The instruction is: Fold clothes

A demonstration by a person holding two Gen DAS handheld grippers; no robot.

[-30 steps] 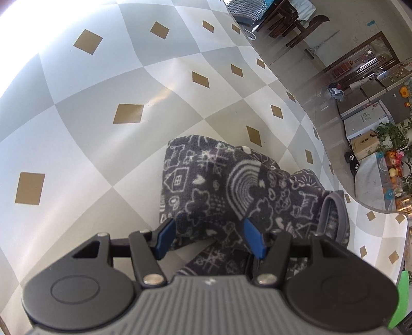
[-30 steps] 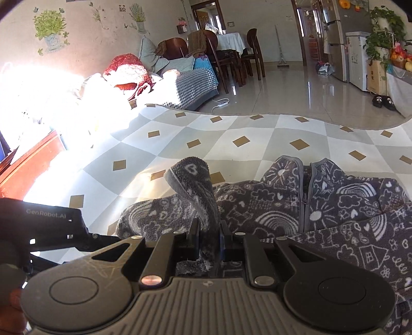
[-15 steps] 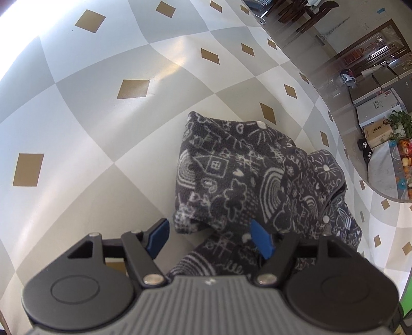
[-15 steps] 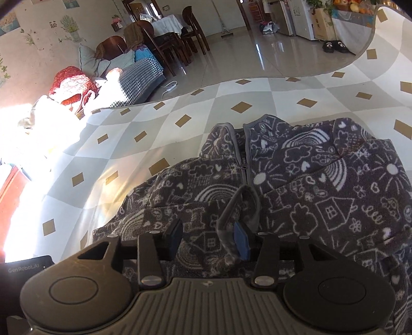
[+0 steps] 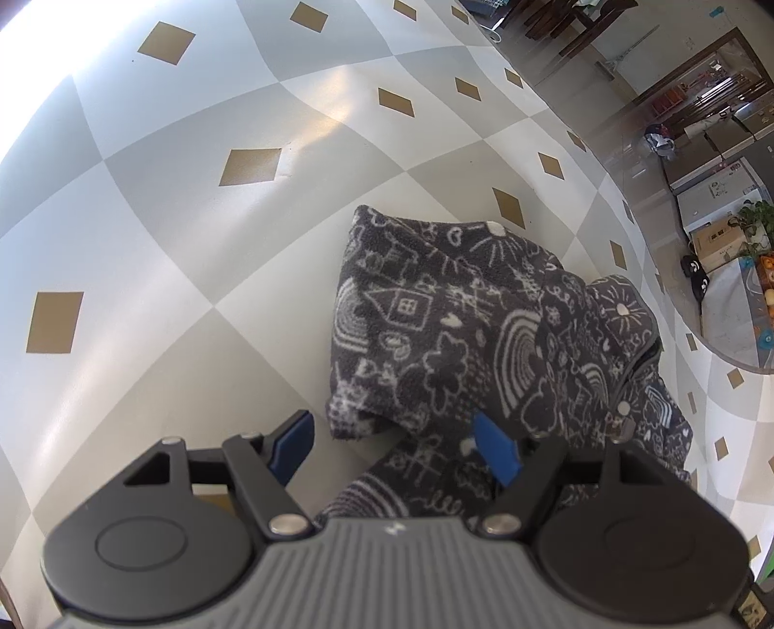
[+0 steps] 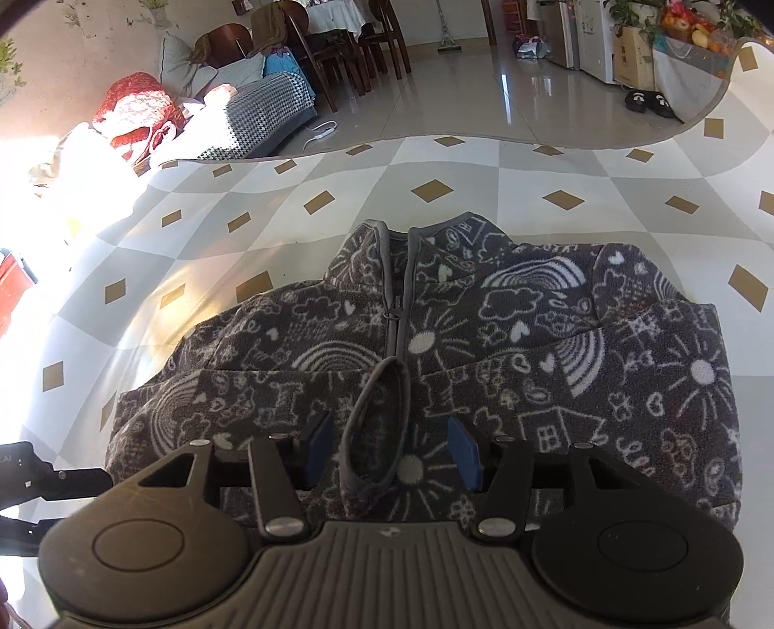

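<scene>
While angled downward, both grippers' fingers [image 6: 464, 452] apart.

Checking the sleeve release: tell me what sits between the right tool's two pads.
In the right wrist view, the sleeve cuff of the fleece jacket lies between the right tool pads, which have just been opening and stand clear of it.

black grippers [image 5: 394, 445], blue pads [image 6: 463, 452], silver screws

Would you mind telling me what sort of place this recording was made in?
Most likely a lived-in home, an open living and dining area. Beyond the checked table cover are wooden dining chairs, a sofa piled with cushions, and slippers on the tiled floor.
</scene>
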